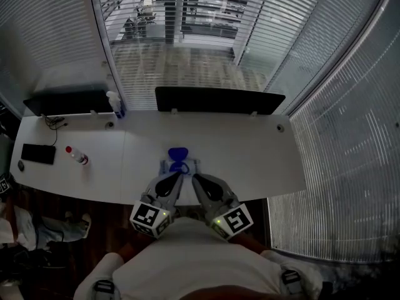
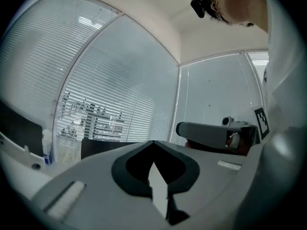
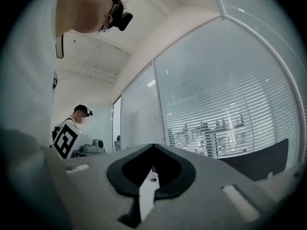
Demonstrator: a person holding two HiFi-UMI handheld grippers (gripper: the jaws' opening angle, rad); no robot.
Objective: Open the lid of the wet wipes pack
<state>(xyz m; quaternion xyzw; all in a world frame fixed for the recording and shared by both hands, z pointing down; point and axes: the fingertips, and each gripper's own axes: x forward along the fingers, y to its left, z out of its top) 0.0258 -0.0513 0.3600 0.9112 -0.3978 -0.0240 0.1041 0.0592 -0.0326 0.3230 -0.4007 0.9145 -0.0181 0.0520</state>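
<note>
I have both tools low at the near edge of the white table [image 1: 262, 155], at 6 o'clock in the head view, and they point toward 12. The left hand-held gripper [image 1: 177, 176] is clenched: in its own view [image 2: 153, 143] the two grey jaws meet at the tips, with only a thin pale slit below them and nothing held. The right hand-held gripper [image 1: 195, 179] is clenched the same way. Its own view [image 3: 153, 146] shows the jaws together and empty.

The wet wipes pack [image 1: 180, 167] lies flat on the table just past both sets of tips, at 12 o'clock from them and near the table's front edge. Its blue lid [image 1: 178, 152] sits at the far end of the pack. From this height I cannot tell whether the lid is lifted or down, nor whether either tool touches the pack.

At 9 o'clock from the pack, well apart, a small bottle with a red cap [image 1: 77, 156] lies on its side. A flat black device [image 1: 38, 153] rests farther out that way. A spray bottle [image 1: 115, 104] stands at about 11 o'clock, by the back edge. Two dark screens [image 1: 219, 100] run along that back edge, in front of slatted blinds [image 1: 187, 67].

Both gripper views tilt upward onto blinds and ceiling. The left one catches the right tool at 3 o'clock.
</note>
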